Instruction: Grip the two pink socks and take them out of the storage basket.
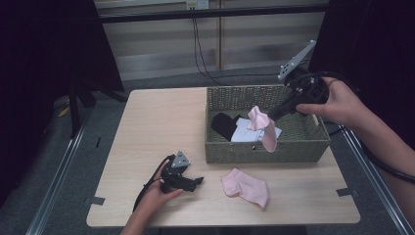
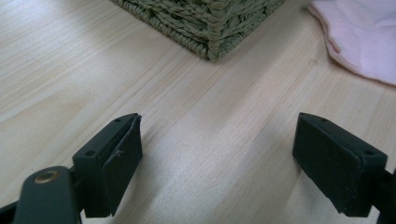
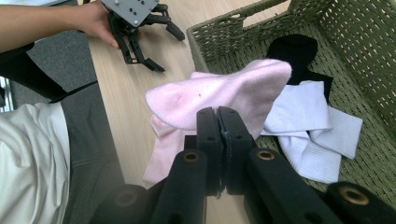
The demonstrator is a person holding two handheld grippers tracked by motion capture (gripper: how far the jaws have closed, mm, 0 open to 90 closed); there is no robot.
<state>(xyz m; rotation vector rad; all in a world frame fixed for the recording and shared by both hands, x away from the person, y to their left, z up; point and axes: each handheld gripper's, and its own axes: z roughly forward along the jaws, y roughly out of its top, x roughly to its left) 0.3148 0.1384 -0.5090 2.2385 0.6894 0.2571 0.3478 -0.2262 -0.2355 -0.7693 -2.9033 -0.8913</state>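
My right gripper (image 1: pixel 272 115) (image 3: pixel 218 116) is shut on a pink sock (image 1: pixel 263 128) (image 3: pixel 224 91) and holds it in the air over the woven green basket (image 1: pixel 266 152) (image 3: pixel 359 32). The sock hangs down over the basket's front wall. Inside the basket lie a black sock (image 1: pixel 224 124) (image 3: pixel 295 48) and a white sock (image 1: pixel 246 133) (image 3: pixel 310 123). A second pink sock (image 1: pixel 246 187) (image 2: pixel 362 39) lies flat on the table in front of the basket. My left gripper (image 1: pixel 195 182) (image 2: pixel 218 120) rests low on the table, left of that sock, jaws wide open with nothing between them.
The light wooden table (image 1: pixel 161 122) has free room on its left half. The basket's corner (image 2: pixel 212 35) stands just ahead of the left gripper. Black cables hang at the back wall, and dark curtains stand on both sides.
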